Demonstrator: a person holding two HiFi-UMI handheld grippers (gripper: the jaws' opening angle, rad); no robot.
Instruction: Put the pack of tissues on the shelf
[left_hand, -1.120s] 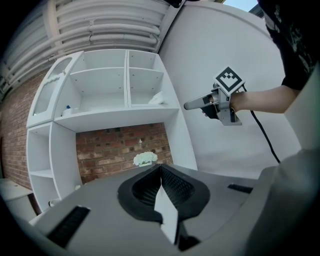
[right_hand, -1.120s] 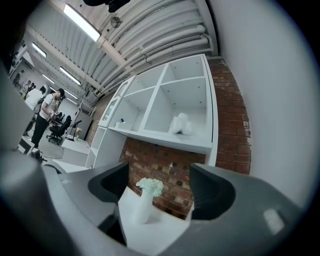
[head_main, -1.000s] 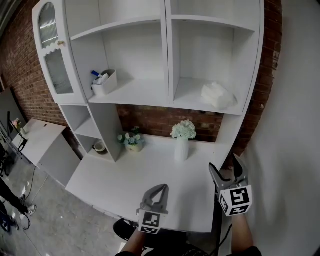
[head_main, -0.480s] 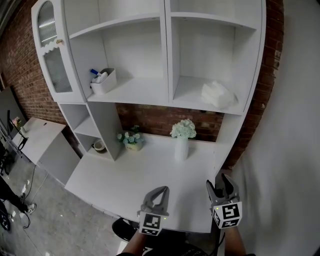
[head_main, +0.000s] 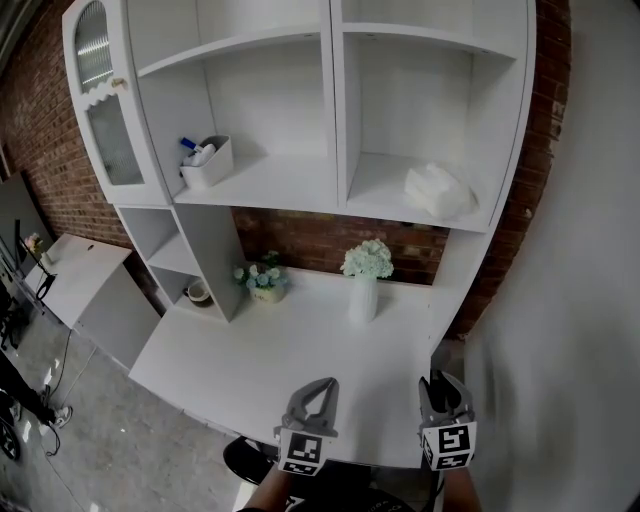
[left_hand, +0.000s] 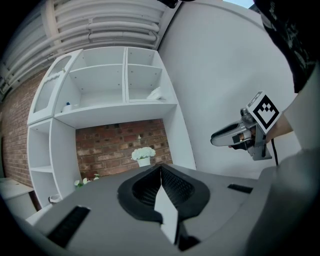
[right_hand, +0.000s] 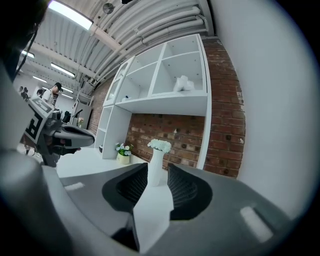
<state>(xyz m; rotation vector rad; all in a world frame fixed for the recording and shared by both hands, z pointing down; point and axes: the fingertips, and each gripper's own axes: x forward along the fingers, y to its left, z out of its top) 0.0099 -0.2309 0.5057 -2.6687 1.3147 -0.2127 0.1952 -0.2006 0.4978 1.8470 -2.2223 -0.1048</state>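
White shelf unit (head_main: 337, 120) stands against a red brick wall (head_main: 320, 240), and a white worktop (head_main: 260, 360) runs out below it. The pack of tissues (head_main: 437, 190) lies on the lower shelf of the right-hand compartment, toward that shelf's right side and near its front edge. It is a pale, soft bundle, well apart from both grippers. In the left-hand compartment at the same level, a white bin (head_main: 209, 166) holds a few small items, one with a blue tip. On the worktop a white vase (head_main: 362, 297) of white flowers stands upright near the brick. A small pot (head_main: 265, 284) of blue and white flowers sits to its left, beside the lower cubbies. One cubby holds what looks like a small bowl (head_main: 200, 293), too small to tell for sure. A glass-fronted door (head_main: 105, 110) fills the unit's upper left.

Both grippers hover at the near edge of the worktop, pointing toward the shelves. The left gripper (head_main: 322, 382) has its jaws pressed together with nothing between them. The right gripper (head_main: 440, 384), near the worktop's right corner, has just been closing its jaws. A narrow gap shows between them and they hold nothing. The vase appears only far beyond, through that gap.
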